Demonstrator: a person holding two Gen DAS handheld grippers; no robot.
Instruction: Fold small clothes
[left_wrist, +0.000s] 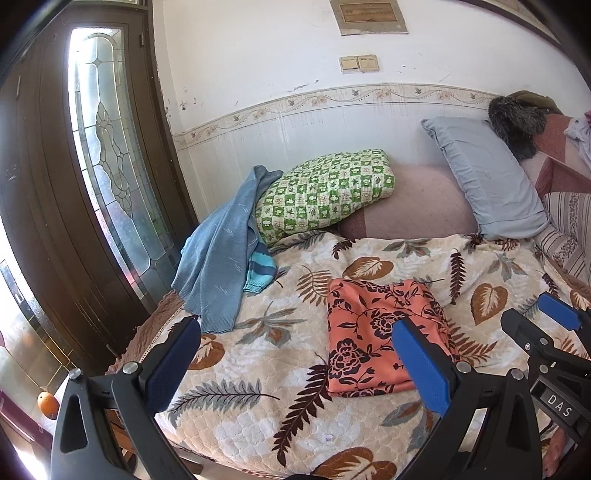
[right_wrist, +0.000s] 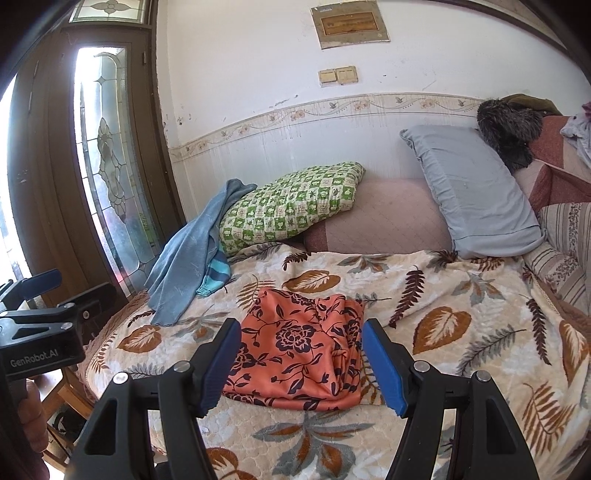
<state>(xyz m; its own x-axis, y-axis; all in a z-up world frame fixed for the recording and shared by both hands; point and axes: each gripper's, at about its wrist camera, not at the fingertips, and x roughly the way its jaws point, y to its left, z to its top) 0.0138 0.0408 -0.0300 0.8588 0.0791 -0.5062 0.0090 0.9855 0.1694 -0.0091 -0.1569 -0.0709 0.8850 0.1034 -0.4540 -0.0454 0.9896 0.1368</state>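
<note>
An orange garment with dark flowers (left_wrist: 369, 332) (right_wrist: 295, 343) lies folded into a rough rectangle on the leaf-print blanket (left_wrist: 258, 369) (right_wrist: 461, 332). In the left wrist view my left gripper (left_wrist: 295, 365) hovers over the blanket with wide open jaws that hold nothing; its right finger overlaps the garment's near right edge. My right gripper (right_wrist: 303, 369) is open too, its blue pads standing either side of the garment's near edge without pressing it. Each gripper shows at the edge of the other's view: right gripper (left_wrist: 543, 321), left gripper (right_wrist: 62, 291).
A blue knit sweater (left_wrist: 218, 266) (right_wrist: 184, 273) and a teal striped piece (left_wrist: 258, 273) hang over the bed's far left corner. A green checked pillow (left_wrist: 325, 192) and a grey-blue pillow (left_wrist: 484, 177) lean at the wall. A glazed door (left_wrist: 103, 166) stands left.
</note>
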